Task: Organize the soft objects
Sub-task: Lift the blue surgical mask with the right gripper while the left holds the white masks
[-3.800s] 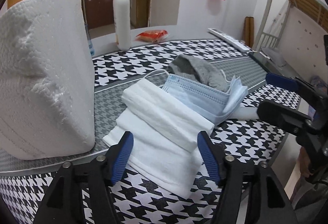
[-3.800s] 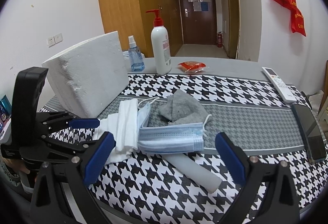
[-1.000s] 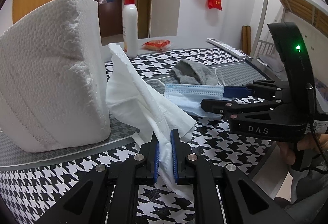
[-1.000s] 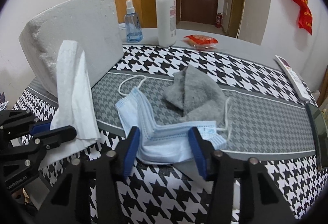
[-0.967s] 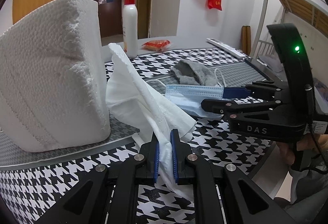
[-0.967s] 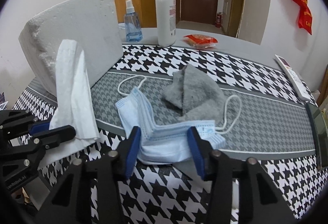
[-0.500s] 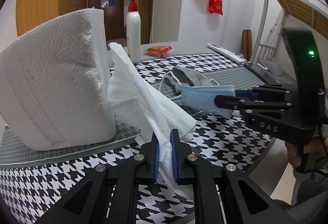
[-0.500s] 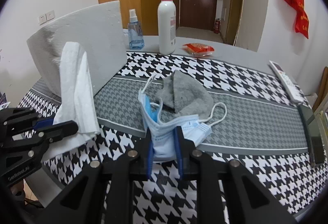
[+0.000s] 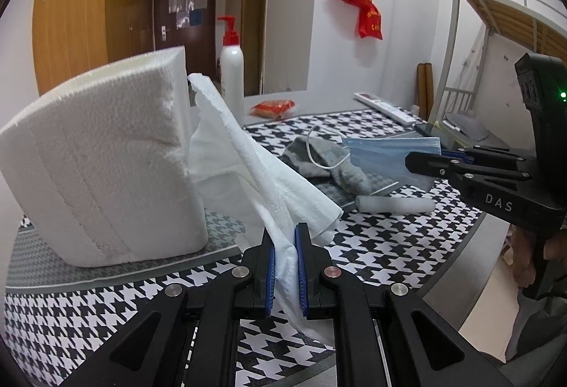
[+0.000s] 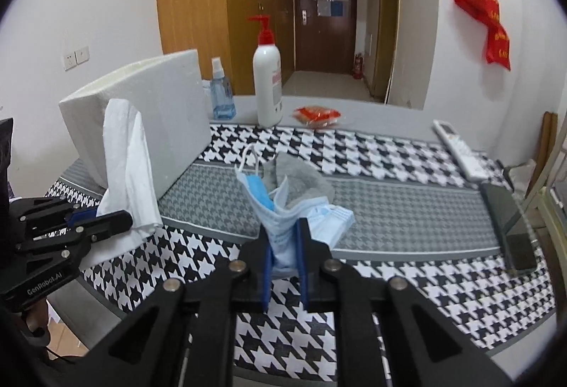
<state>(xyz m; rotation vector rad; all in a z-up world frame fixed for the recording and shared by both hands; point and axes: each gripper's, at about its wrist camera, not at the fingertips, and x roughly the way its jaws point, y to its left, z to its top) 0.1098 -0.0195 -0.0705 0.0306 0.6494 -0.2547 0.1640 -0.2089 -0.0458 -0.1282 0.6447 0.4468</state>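
Note:
My left gripper (image 9: 284, 263) is shut on a white paper towel (image 9: 248, 167), which stands up crumpled above the houndstooth tablecloth (image 9: 382, 238). My right gripper (image 10: 285, 259) is shut on blue face masks (image 10: 283, 220), lifted off the cloth with ear loops dangling. In the left wrist view the right gripper (image 9: 425, 160) reaches in from the right with the masks (image 9: 389, 148) in it. A grey sock (image 10: 301, 181) lies on the cloth behind the masks. The left gripper (image 10: 102, 218) with the towel (image 10: 127, 167) shows at the left of the right wrist view.
A big white paper towel pack (image 9: 102, 171) stands at the left. A small white roll (image 9: 393, 204) lies near the front edge. At the back are a pump bottle (image 10: 267, 82), a spray bottle (image 10: 221, 96), a red packet (image 10: 317, 112). A remote (image 10: 457, 146) and a phone (image 10: 506, 217) lie right.
The right gripper's jaws have closed on the blue masks and lifted them off the table. Both grippers have risen a little; the white roll under the masks now shows.

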